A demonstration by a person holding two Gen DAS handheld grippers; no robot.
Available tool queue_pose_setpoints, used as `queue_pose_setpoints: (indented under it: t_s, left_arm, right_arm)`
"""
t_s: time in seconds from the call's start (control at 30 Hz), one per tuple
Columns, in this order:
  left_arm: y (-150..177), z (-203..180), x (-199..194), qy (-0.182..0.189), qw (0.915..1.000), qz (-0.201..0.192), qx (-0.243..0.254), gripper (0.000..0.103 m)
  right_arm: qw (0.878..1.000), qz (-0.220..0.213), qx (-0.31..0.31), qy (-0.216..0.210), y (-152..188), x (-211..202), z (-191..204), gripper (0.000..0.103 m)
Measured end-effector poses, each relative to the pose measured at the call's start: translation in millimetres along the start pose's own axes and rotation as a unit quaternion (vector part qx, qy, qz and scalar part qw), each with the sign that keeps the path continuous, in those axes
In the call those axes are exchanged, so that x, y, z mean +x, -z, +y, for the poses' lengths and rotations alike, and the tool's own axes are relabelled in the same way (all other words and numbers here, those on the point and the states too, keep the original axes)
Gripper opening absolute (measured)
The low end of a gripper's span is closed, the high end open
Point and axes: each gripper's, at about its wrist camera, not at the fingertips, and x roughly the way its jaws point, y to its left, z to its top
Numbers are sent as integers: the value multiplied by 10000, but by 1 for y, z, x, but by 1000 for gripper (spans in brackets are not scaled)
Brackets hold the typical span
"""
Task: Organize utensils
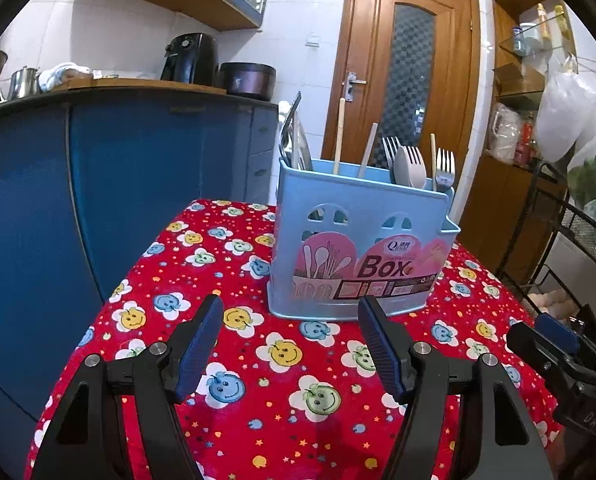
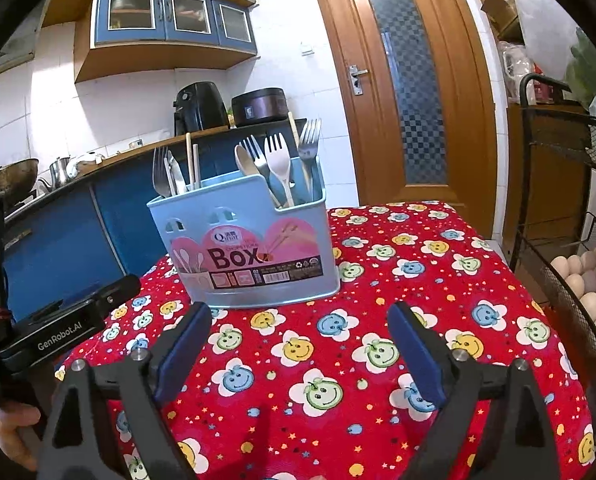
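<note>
The left gripper [image 1: 290, 340] is wide open over the table's near edge, holding nothing. The blue box [image 1: 357, 248] of forks, spoons and chopsticks stands near the table's [image 2: 437, 280] far edge. The right gripper [image 2: 299, 344] is open wider, also empty.

A wooden door [image 2: 405, 92] with a patterned glass panel stands in the white-tiled wall, its metal handle [image 2: 355, 76] on the left edge. On the blue kitchen counter [image 1: 118, 96] sit a black air fryer [image 1: 190, 60], a dark rice cooker [image 1: 248, 80] and a steel kettle [image 1: 22, 82]. At the right, a black wire rack [image 2: 557, 184] holds eggs [image 2: 589, 276].
</note>
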Motion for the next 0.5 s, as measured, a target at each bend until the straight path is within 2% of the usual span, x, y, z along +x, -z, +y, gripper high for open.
queue_pose_setpoints:
  t_s: [0.5]
  left_arm:
    - [3, -8, -3, -116, 9997, -37, 191, 71]
  right_arm:
    - [9999, 81, -66, -43, 3, 1, 5, 92]
